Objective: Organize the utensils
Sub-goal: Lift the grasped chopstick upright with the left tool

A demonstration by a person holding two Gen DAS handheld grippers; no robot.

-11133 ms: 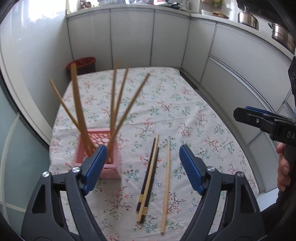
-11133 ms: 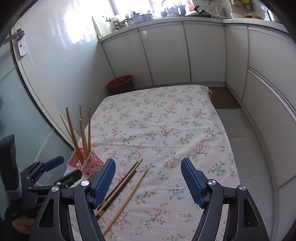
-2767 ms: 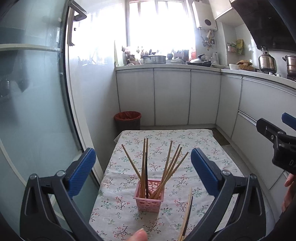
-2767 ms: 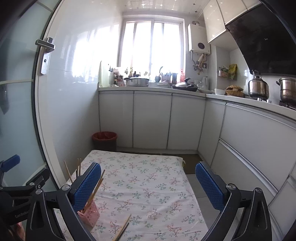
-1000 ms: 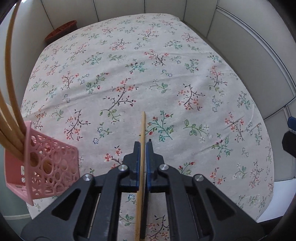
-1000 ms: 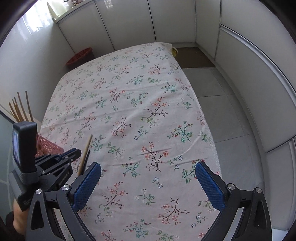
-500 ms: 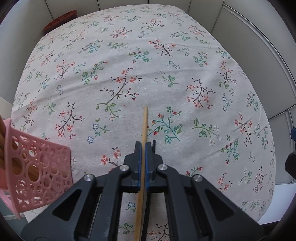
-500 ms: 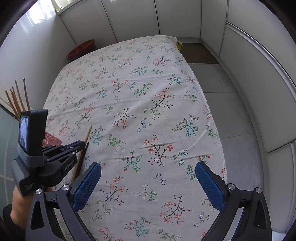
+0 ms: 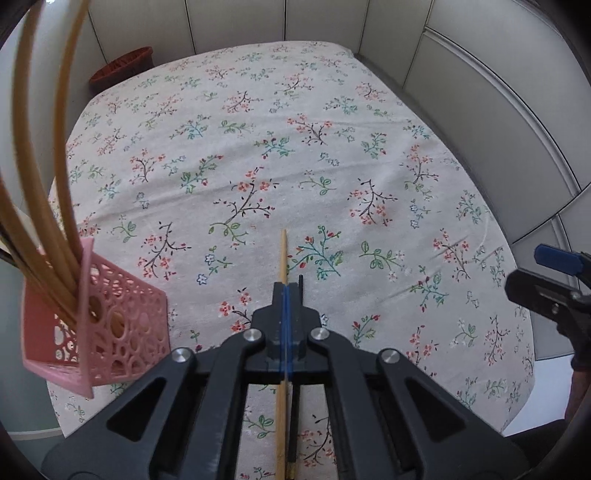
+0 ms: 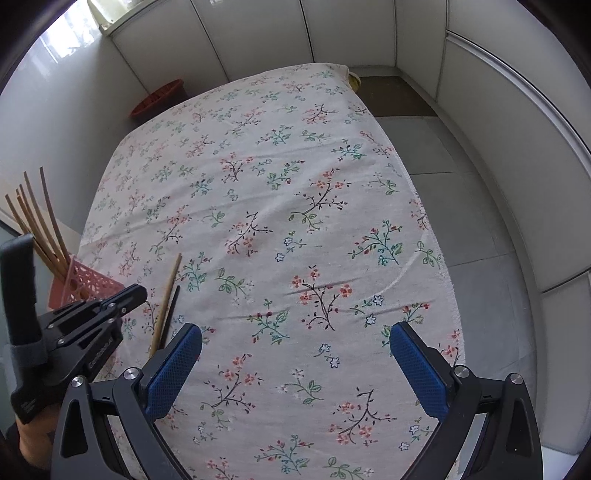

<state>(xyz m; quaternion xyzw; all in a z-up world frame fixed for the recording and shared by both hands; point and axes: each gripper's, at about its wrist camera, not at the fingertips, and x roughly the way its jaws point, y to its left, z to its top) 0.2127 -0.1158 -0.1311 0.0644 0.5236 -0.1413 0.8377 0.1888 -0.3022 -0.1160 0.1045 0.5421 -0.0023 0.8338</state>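
Left gripper (image 9: 286, 295) clamped on bamboo chopstick (image 9: 283, 254) with dark chopstick (image 9: 301, 282), lifted over floral cloth (image 9: 332, 147), likely headed for pink basket (image 9: 122, 325). Right gripper (image 10: 295, 354) spread wide, idle, empty.

Each camera sits just behind its own gripper and looks steeply down along the fingers onto the desk (image 9: 258, 155). The left view rides close above the near edge, with the left gripper (image 9: 286, 295) centred at the bottom and the basket (image 9: 110, 332) just to its left. The right view sits off to the right, the right gripper (image 10: 295, 365) filling its lower edge. Both views share the desk, the basket (image 10: 92, 284), the red bin (image 9: 123, 66) beyond the far corner and the cabinets (image 10: 258, 33); each also catches the other gripper at its edge.
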